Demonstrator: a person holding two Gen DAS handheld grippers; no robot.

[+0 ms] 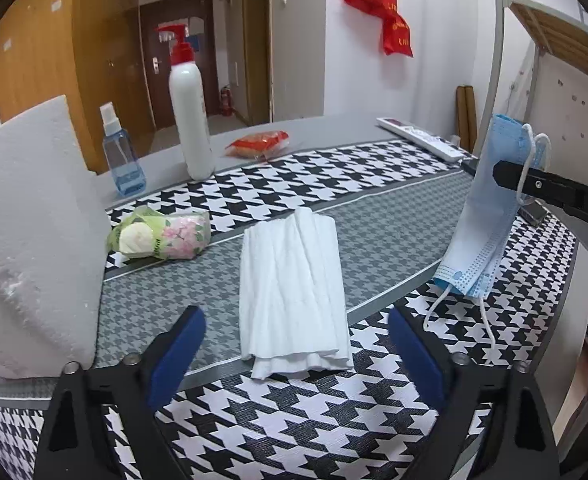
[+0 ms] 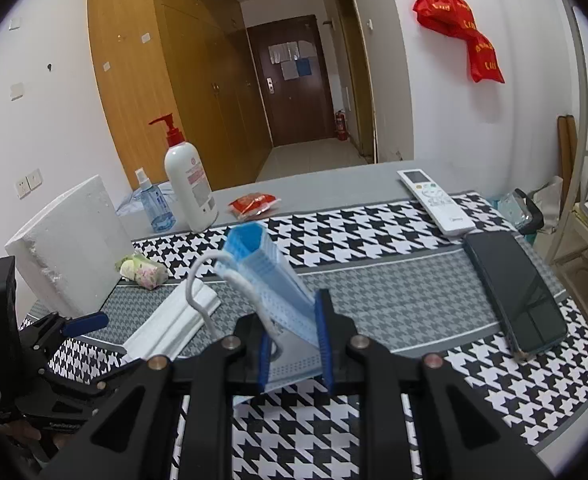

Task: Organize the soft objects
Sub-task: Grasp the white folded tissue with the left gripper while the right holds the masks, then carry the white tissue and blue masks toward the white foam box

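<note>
My right gripper point(image 2: 294, 344) clenched the blue masks point(image 2: 270, 280), my left gripper point(image 1: 295, 344) gaped around the centre-frame folded white towel point(image 1: 294, 288), needing a square, centred pinch.

left wrist cam: low over near table edge, tilted down, facing the doorway, close on folded white towel point(image 1: 294, 288) | right wrist cam: further right, similar heading, close on blue face mask point(image 2: 270, 280) | overlap: houndstooth tablecloth point(image 1: 294, 408), towel, mask, pump bottle point(image 2: 190, 188), foam block point(image 1: 26, 240)
</note>
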